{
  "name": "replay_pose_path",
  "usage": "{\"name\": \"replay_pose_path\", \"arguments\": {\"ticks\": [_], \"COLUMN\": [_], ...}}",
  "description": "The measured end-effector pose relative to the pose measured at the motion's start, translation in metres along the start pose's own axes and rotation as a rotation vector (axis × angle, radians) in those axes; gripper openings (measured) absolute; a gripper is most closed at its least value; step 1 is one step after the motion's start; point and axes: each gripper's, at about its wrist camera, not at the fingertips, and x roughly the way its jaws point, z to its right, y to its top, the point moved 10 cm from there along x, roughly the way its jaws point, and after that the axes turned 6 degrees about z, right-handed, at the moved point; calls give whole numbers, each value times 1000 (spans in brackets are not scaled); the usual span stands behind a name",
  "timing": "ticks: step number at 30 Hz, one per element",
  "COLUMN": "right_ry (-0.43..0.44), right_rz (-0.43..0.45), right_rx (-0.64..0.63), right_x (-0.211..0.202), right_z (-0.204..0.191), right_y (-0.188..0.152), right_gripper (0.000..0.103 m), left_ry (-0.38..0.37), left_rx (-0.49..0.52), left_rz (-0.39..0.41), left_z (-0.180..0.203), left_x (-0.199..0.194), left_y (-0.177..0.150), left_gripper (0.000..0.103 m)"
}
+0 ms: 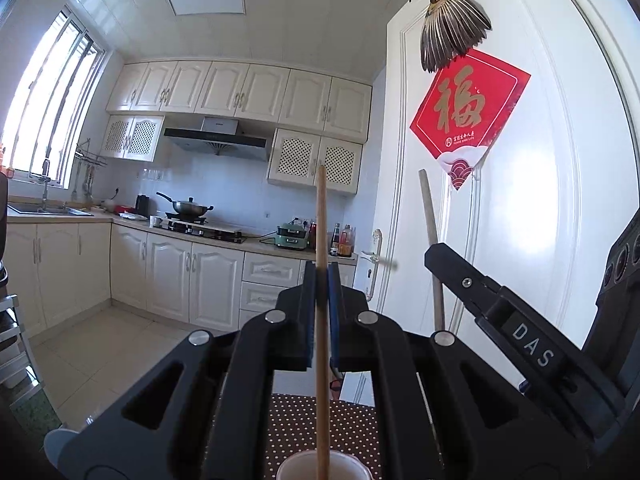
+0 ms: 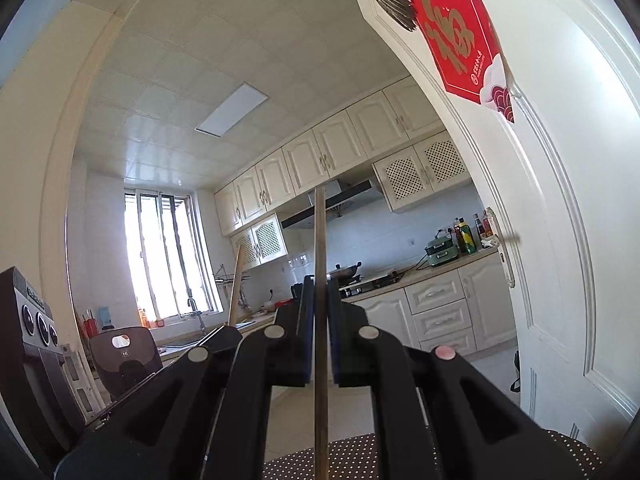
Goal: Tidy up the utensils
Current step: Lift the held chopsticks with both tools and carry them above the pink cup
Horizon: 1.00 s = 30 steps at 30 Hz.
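Two hand-held tongs are raised above a worktop [image 1: 296, 424] covered in a brown cloth with white dots, both angled up toward a white kitchen.

The left tongs [image 1: 321, 280] are clamped on a light wooden chopstick [image 1: 321, 220]. It stands nearly upright between the pads, its top rising well above them. Its lower end drops into a white cup [image 1: 344, 465] at the bottom edge of the left view, directly under the tongs. Holding the stick vertical over the cup's mouth looks like the way to slide it straight in or out; the pictures cannot say which.

The right tongs [image 2: 319, 292] are clamped on a second, darker chopstick [image 2: 320, 240], also upright, its lower end running down out of the right view toward the dotted cloth. The cup is not visible in that view, so whether this stick is over the cup cannot be told.

Each camera also catches the other tongs and their stick off to one side, so the two tools hang near each other.

Count: two tongs, two chopsticks, one in each, and one cup. No other utensils are visible on the worktop.

Behind stands an open white door [image 1: 520, 200] bearing a red good-luck poster [image 1: 468, 108] and a feather fan [image 1: 450, 36].
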Motion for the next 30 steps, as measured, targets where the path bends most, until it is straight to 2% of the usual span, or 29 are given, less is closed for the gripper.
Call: {"name": "replay_pose_path", "arguments": {"ticks": [8, 16, 21, 30], "right_ry": [5, 13, 1, -29], "right_rz": [20, 12, 1, -25], "right_rx": [28, -16, -23, -29], "right_x": [12, 22, 25, 33], "right_z": [7, 8, 14, 21], "right_y": [0, -13, -30, -50], "right_gripper": [5, 5, 5, 5], "left_ry": [-9, -29, 4, 23], "left_rx": [-39, -69, -63, -125], "left_rz": [81, 47, 10, -38], "left_z": [-5, -8, -17, -34], "left_x": [11, 27, 35, 44], "left_y": [7, -7, -25, -48], "left_gripper": [6, 6, 6, 6]}}
